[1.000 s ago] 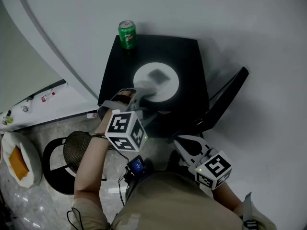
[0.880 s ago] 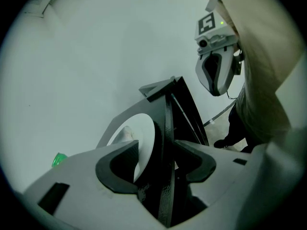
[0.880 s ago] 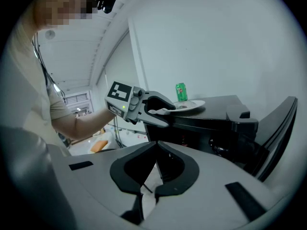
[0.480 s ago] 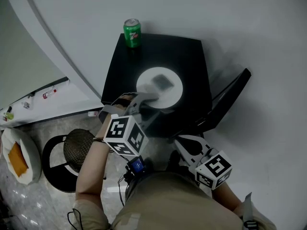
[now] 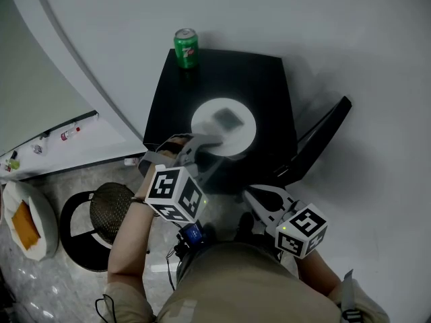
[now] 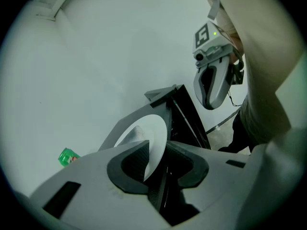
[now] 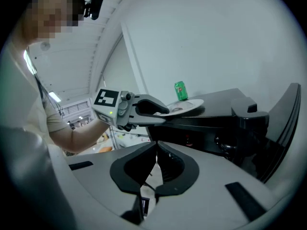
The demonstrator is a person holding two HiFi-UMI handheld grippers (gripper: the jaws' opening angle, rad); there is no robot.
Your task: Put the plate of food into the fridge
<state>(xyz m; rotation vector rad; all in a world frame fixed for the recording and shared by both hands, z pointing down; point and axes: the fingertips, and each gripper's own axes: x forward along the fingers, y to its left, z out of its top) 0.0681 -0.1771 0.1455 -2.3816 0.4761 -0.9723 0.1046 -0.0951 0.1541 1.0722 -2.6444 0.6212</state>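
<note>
Fridge (image 5: 259, 79): against the wall (image 5: 283, 9), in front of the person, top face up.
Door (image 5: 323, 134): swung open on the fridge's right side, angled away from the body.
Can (image 5: 186, 47): upright on the fridge top, at its back-left corner, well apart from the plate.
Plate (image 5: 205, 116): on the fridge top, towards the near edge.
Food (image 5: 229, 119): on the plate, about its middle.
Left gripper (image 5: 205, 142): at the plate's near-left rim; its jaws, just now closing, have the rim between them.
Right gripper (image 5: 250, 194): before the fridge's near-right corner, below the top, apart from the plate.
Stool (image 5: 110, 210): on the floor, left of the fridge, beside the left forearm.
</note>
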